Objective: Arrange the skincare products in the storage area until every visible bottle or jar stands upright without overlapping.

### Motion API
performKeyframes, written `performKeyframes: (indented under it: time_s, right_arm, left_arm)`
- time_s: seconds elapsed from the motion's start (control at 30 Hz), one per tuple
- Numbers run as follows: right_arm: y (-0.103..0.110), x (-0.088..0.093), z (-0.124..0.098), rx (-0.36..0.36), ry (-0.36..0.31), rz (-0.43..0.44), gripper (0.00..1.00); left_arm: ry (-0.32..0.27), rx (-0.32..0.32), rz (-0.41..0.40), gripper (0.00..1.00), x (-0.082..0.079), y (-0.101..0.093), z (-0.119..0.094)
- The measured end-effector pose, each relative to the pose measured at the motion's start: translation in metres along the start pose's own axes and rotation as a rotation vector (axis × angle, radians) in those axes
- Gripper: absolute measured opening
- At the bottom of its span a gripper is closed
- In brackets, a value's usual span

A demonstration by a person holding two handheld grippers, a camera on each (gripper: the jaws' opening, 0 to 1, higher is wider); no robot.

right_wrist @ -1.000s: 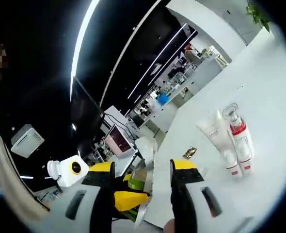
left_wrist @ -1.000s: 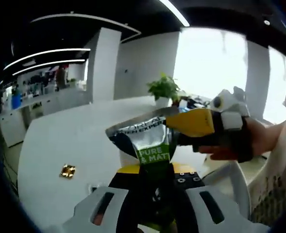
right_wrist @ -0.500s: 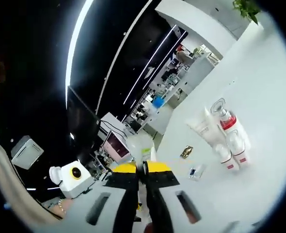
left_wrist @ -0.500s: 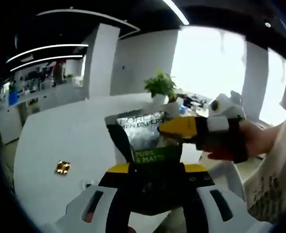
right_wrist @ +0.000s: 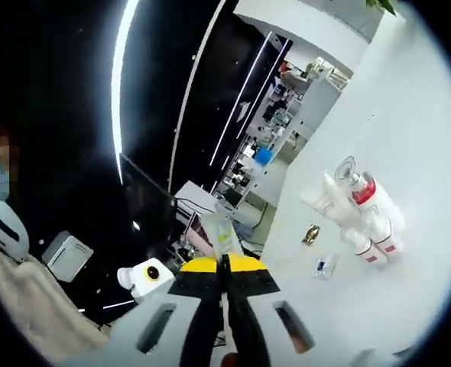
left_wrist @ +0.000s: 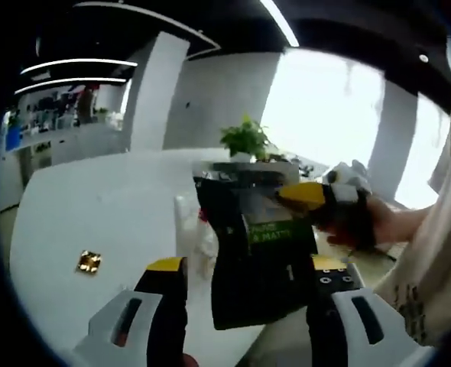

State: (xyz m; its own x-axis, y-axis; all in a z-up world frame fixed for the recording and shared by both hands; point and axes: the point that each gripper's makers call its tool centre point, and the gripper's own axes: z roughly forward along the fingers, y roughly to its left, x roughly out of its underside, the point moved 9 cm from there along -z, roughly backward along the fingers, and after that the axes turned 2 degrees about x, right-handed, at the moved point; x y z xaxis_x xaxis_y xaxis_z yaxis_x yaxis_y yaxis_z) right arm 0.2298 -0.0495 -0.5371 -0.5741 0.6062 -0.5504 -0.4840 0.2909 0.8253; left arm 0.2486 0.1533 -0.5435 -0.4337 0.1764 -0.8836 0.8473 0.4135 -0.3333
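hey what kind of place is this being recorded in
Probably an open-plan office or lab. A large white table carries a potted plant, long strip lights run across a dark ceiling, and desks with monitors stand further back.

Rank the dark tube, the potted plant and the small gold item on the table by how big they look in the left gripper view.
Largest to smallest:
1. Dark tube, though it is nearest the camera, which inflates it.
2. Potted plant, farther back on the table.
3. Small gold item, clearly the smallest.
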Motion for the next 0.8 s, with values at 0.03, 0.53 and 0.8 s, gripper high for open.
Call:
performKeyframes:
  time_s: [0.03,0.53,0.8]
  right_arm:
    - [0.003,-0.001,-0.001,-0.031,0.004,0.008,0.01]
    - [0.014,-0.009,0.000,-0.149,0.057,-0.054,0.01]
    - [0.002,-0.015,-0.002,-0.078,0.035,-0.084,0.02]
  left_arm:
    - [0.013,0.029,-0.003,0.66,0.000,-0.001,0.000]
    - [-0.039,0.269,-0.088,0.26,-0.016,-0.015,0.006]
    - [-0.123,0.349,-0.184,0.03,-0.016,-0.024,0.002]
